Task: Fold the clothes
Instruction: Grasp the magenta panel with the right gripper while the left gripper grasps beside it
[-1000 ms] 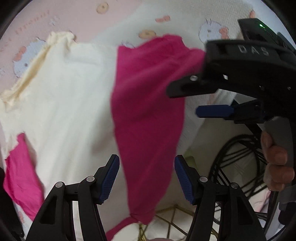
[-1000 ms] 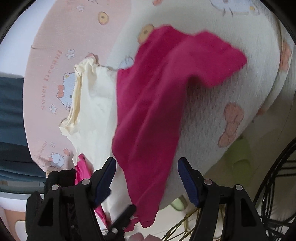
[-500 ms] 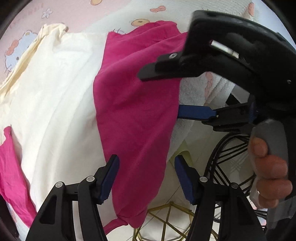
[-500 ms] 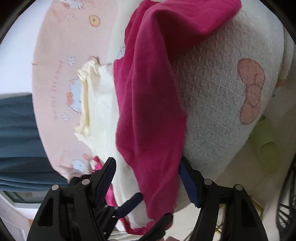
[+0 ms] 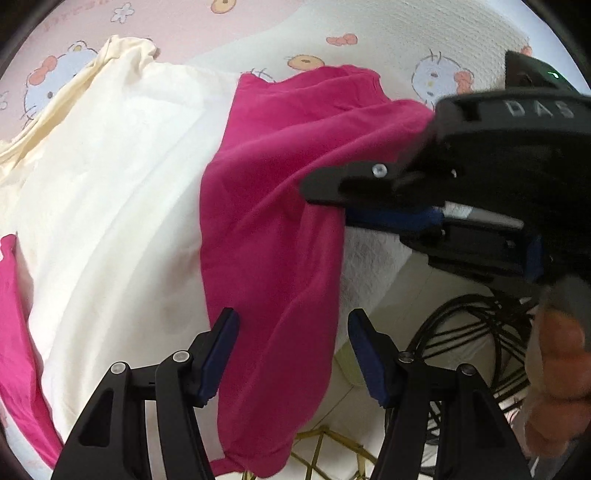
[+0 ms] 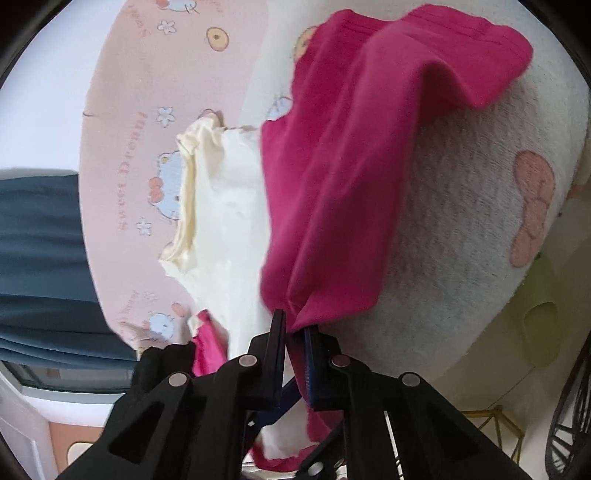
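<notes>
A cream garment (image 5: 110, 203) with magenta sleeves lies spread on the bed. Its near magenta sleeve (image 5: 266, 184) drapes over the bed's edge and hangs down. My right gripper (image 6: 293, 325) is shut on a bunched fold of that sleeve (image 6: 332, 166); in the left wrist view it (image 5: 328, 203) comes in from the right at the sleeve's edge. My left gripper (image 5: 292, 314) points steeply down over the hanging sleeve. Its jaws are closing, with the cloth between them and the pads not pressing on it. The other magenta sleeve (image 5: 14, 332) shows at the far left.
The bed has a pink cartoon-print sheet (image 5: 166, 29) and a white textured blanket (image 6: 443, 221). Below the edge are a gold wire basket (image 5: 332, 446), black wire loops (image 5: 461, 332) and a green slipper (image 6: 539, 317). A person's hand (image 5: 554, 350) holds the right gripper.
The right gripper went from open around the magenta sleeve to shut on its fold. The sleeve is now bunched and pulled toward it. The left gripper stayed over the hanging sleeve.
</notes>
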